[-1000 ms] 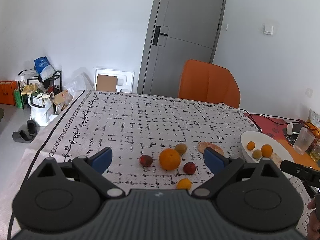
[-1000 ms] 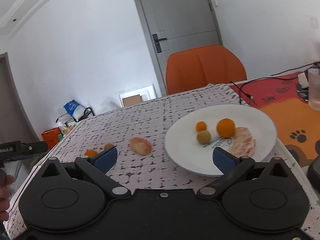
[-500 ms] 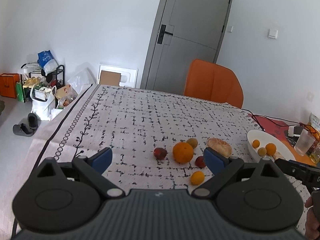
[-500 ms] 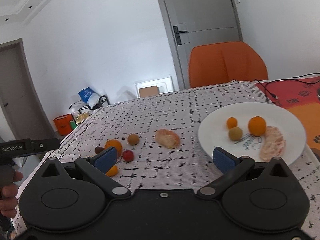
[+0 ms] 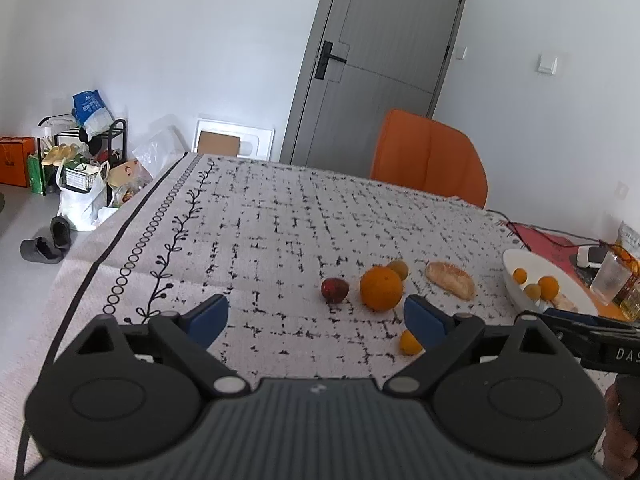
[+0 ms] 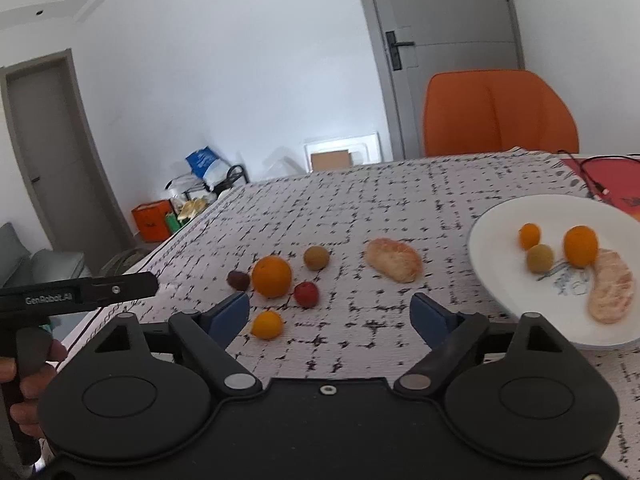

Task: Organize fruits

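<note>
Six loose fruits lie left of the plate (image 6: 484,236); pinch the soft peeled segment (image 6: 394,260) gently across its middle, your right gripper (image 6: 332,316) jaws narrowing, empty.

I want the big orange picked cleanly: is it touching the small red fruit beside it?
Apart. The right wrist view shows tablecloth between the big orange and the small red fruit.

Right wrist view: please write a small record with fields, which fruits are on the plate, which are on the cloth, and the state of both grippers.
on plate: small orange, green-brown fruit, orange, peeled segment
on tablecloth: big orange, dark fruit, red fruit, small yellow-orange fruit, brownish fruit, peeled half
right gripper: open, empty, jaws have just been closing
left gripper: open, empty
</note>
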The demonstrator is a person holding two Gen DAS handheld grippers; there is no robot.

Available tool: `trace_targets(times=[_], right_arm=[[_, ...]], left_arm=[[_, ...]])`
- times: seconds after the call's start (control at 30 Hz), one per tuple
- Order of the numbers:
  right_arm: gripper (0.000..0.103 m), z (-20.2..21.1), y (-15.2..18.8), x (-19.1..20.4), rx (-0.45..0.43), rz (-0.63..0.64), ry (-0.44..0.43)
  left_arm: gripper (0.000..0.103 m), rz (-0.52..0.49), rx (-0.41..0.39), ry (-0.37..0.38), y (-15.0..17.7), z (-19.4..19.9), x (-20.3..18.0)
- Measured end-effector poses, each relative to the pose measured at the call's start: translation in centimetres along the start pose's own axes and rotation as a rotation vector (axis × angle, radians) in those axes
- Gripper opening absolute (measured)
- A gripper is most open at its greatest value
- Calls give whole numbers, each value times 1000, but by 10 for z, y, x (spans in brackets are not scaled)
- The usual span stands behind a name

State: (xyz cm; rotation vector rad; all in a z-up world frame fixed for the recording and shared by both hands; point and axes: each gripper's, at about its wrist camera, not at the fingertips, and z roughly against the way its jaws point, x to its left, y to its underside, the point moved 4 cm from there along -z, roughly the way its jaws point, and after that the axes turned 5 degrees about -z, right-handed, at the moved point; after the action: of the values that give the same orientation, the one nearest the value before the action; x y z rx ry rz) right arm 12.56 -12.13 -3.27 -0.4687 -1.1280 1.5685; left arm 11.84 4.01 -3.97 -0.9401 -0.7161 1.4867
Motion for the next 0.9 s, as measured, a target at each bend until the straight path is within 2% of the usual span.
trace_targets(times=[0.27,0.43,0.63,0.9], right_arm=[[70,-19,5,12,52,18,-35],[59,-32,7,19,79,22,-52],[56,-45,10,28,110,32,-76],[49,-69,16,36,155,31,-87]], left_arm=[[91,9,17,7,8,-11,7],[82,7,28,12,10,-19,10],[77,3,39,18,12,-26,12],[76,17,48,18,13,-32,20]])
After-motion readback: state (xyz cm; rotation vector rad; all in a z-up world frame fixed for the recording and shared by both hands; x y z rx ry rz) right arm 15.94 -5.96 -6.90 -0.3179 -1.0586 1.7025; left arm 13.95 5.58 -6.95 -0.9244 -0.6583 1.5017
